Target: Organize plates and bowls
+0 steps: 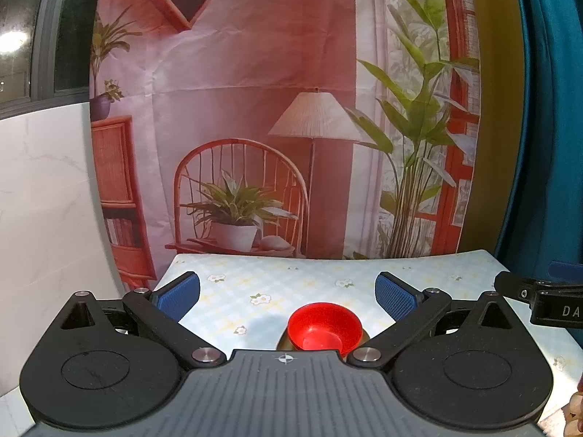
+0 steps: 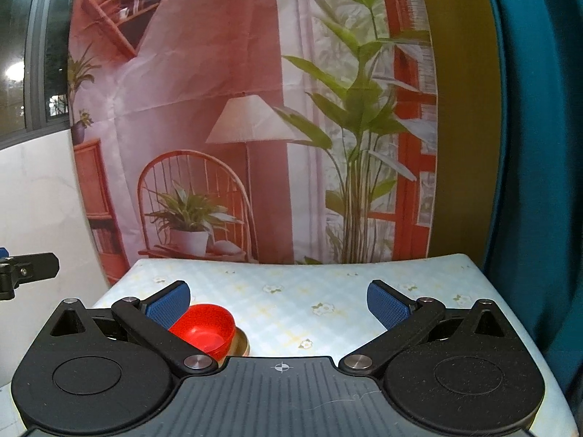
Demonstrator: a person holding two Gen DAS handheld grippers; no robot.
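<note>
A small red bowl [image 1: 324, 326] rests on a gold-coloured dish [image 1: 282, 342] on the table, partly hidden by my left gripper's body. My left gripper [image 1: 288, 293] is open and empty, held above and just behind the bowl. In the right wrist view the red bowl [image 2: 206, 327] and the gold dish [image 2: 241, 344] lie low at the left, beside the left blue fingertip [image 2: 169, 302]. My right gripper [image 2: 278, 300] is open and empty, to the right of the bowl.
The table [image 1: 309, 280] has a pale blue checked cloth with flowers. A printed backdrop [image 1: 255, 109] hangs behind its far edge. A teal curtain [image 2: 539, 145] stands at the right. A white wall [image 1: 43, 200] is at the left.
</note>
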